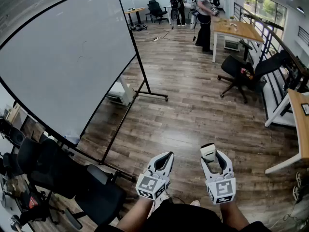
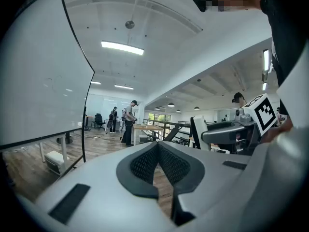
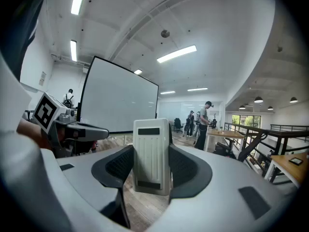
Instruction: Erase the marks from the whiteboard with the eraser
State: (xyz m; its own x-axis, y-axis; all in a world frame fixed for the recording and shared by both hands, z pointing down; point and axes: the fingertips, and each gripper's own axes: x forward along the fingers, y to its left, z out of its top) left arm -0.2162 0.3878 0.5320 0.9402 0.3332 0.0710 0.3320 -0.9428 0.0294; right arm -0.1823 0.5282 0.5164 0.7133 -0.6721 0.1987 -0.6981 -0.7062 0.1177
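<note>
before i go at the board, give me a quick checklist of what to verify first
1. White ribbed rectangular eraser gripped: ok, clamped upright in the right gripper.
2. Left gripper free: ok, jaws together, nothing between them.
3. Eraser on the large white black-framed whiteboard: not ok, both grippers are apart from it, over the wooden floor.
4. Marks to erase located: cannot tell, the board looks almost blank.
5. Way to the board open: not ok, a black office chair stands by its stand and may hinder.
</note>
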